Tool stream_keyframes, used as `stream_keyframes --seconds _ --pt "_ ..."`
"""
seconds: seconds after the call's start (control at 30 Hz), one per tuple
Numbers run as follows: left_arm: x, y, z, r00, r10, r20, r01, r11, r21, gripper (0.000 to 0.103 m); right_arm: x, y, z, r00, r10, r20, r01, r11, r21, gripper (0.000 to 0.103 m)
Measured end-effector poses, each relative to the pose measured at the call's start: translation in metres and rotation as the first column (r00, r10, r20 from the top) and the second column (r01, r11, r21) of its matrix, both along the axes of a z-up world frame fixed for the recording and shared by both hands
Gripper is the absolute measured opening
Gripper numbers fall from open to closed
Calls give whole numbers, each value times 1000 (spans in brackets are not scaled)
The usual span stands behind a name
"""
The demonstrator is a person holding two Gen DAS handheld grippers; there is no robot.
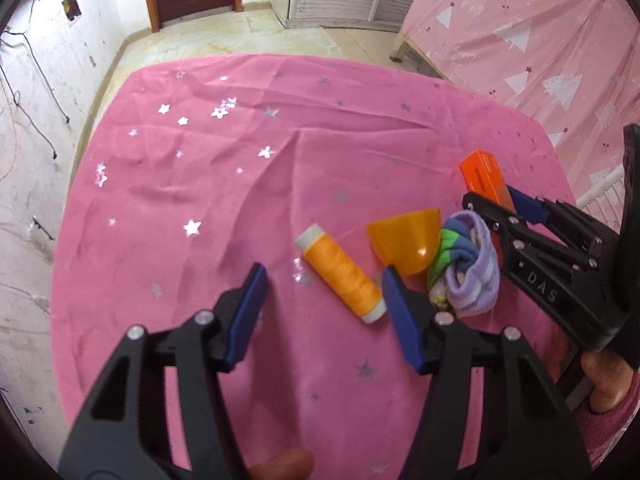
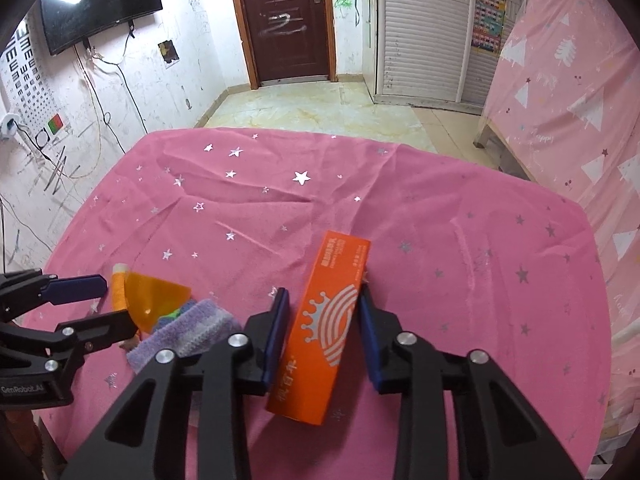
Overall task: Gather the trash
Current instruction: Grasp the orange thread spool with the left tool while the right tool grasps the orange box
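An orange carton box [image 2: 328, 320] lies on the pink star cloth, between the fingers of my right gripper [image 2: 322, 308]. The jaws stand around the box with a small gap on the left side, not clamped. The box [image 1: 482, 178] and the right gripper [image 1: 516, 200] also show in the left wrist view. My left gripper [image 1: 324, 284] is open and empty above the cloth. An orange thread spool [image 1: 342, 276] lies just beyond its right finger, beside an orange plastic half-shell [image 1: 406, 242] and a rolled purple-green sock [image 1: 466, 266].
The table is covered by a pink cloth [image 2: 360, 208] with silver stars. A bed with a pink tree-print cover [image 2: 568, 100] stands to the right. A brown door [image 2: 286, 20], a white louvred cabinet [image 2: 424, 28] and a wall TV [image 2: 100, 0] are behind.
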State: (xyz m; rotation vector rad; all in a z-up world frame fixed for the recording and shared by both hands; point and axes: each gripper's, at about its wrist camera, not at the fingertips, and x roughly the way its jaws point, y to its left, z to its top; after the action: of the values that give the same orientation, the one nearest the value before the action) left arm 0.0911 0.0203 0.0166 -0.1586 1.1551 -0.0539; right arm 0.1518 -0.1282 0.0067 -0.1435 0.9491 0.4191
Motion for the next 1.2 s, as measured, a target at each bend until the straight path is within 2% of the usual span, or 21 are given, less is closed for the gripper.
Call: stream_keyframes --seconds 0.03,0.13,0.2,0.43,0.53,0.8,1.0,1.2 --pt "1 -2 0 1000 -1 -1 1 1000 2 56 0 0 0 1000 1 1 -1 1000 -2 23" --pt "5 -11 0 1000 5 -1 -5 999 33 46 -1 -3 1 1000 4 12 -3 1000 -13 17" --pt "7 -15 0 1000 3 -2 -3 999 41 36 -2 -2 1 1000 7 18 -6 1000 -20 16" --pt "5 -27 -1 1000 -13 11 12 995 100 14 -4 -8 1 999 2 37 -1 1000 -23 16" --pt "5 -22 1 1000 6 16 -8 996 88 14 -7 -12 4 999 0 49 0 1000 -9 16" --pt "-1 -21 31 996 10 84 -18 996 91 14 -10 -35 16 996 -31 79 29 999 17 16" --pt "0 -40 50 992 -27 126 17 997 80 14 -13 -64 23 993 -75 89 71 997 41 16" --pt "1 -76 59 983 -93 161 86 995 49 14 -16 -93 30 985 -127 118 124 992 36 16"
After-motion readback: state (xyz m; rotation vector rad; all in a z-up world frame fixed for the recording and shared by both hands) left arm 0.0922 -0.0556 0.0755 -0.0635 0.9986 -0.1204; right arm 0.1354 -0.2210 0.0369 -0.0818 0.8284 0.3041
